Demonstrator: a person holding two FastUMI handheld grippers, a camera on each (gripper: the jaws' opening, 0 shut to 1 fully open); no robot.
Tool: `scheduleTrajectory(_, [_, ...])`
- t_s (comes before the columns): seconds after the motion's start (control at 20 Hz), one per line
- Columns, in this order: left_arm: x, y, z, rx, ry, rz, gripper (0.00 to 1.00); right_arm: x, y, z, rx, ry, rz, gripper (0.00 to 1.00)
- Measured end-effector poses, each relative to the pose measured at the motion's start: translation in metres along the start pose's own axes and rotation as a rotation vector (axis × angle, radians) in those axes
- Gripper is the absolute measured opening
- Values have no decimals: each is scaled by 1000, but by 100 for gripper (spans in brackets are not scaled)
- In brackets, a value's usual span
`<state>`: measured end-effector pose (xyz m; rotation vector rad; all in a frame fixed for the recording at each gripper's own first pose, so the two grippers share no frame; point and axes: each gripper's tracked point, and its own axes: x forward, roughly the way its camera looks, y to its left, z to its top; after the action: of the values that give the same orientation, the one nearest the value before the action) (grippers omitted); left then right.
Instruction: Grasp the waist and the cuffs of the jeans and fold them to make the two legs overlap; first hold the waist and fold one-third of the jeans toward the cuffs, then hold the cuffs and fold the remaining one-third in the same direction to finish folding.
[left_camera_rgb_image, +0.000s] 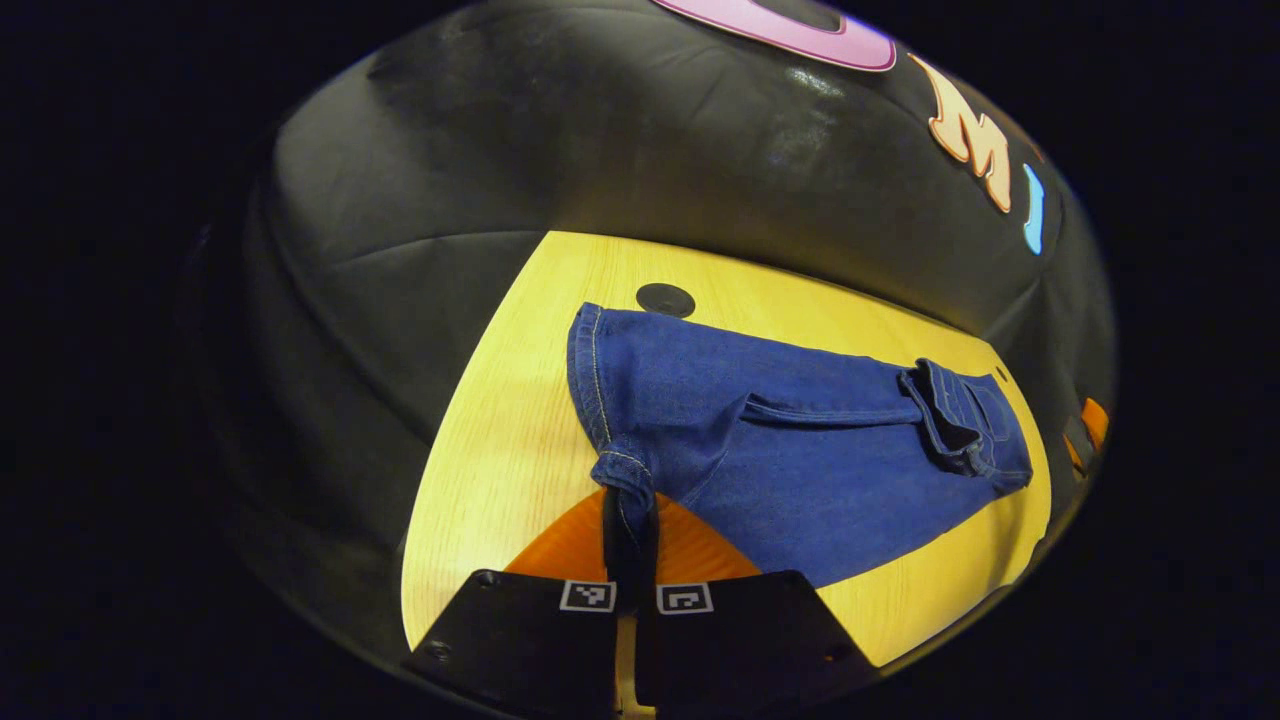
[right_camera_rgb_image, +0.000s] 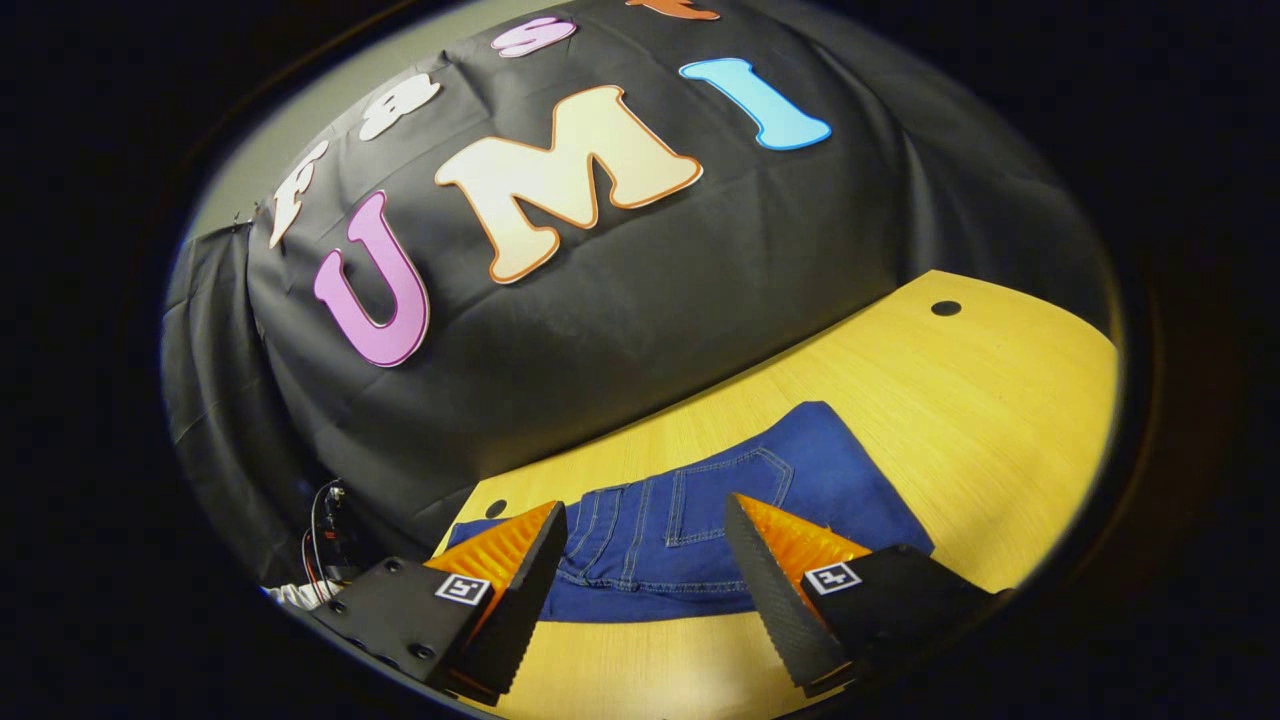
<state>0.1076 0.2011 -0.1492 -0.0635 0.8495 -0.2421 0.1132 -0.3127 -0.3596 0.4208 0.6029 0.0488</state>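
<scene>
In the left gripper view we see the left gripper (left_camera_rgb_image: 630, 545) at the bottom with its fingers drawn close together, pinching a bunched corner of the jeans (left_camera_rgb_image: 800, 450) at the stitched cuff (left_camera_rgb_image: 625, 470). The cloth rises slightly off the table (left_camera_rgb_image: 500, 470) where we grip it, and the rest of the jeans lies across the yellow wooden top, running away to the right. At the far right end the waist (left_camera_rgb_image: 960, 415) is turned back over the legs, so that part of the jeans is doubled. A small round black cap (left_camera_rgb_image: 666, 299) sits in the tabletop just beyond the far edge of the cuff. The black cloth wall (left_camera_rgb_image: 560, 150) stands behind the table. In the right gripper view we see the right gripper (right_camera_rgb_image: 645, 560) with its fingers spread wide and nothing between them, hovering above the folded waist end of the jeans (right_camera_rgb_image: 690, 530), where a back pocket (right_camera_rgb_image: 725, 490) with pale stitching faces up. The jeans lie flat on the table (right_camera_rgb_image: 1000, 400) near its back edge, and some cables (right_camera_rgb_image: 325, 530) hang at the left beside the wall (right_camera_rgb_image: 650, 330).
</scene>
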Motion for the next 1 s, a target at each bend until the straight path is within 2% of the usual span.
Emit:
scheduleTrajectory(0.2, [-32,-32,31,-50,-71,-31,0,-17,-21,20,-13,-6,4,98])
scheduleTrajectory(0.4, [-60,-94,67,-52,-147,-85,0,-40,-42,38,-26,-4,14,98])
scheduleTrajectory(0.8, [-93,-244,122,33,-256,-228,0,-86,-96,70,7,-10,21,98])
scheduleTrajectory(1.0, [-91,-310,126,116,-264,-279,0,-108,-123,83,11,-17,13,98])
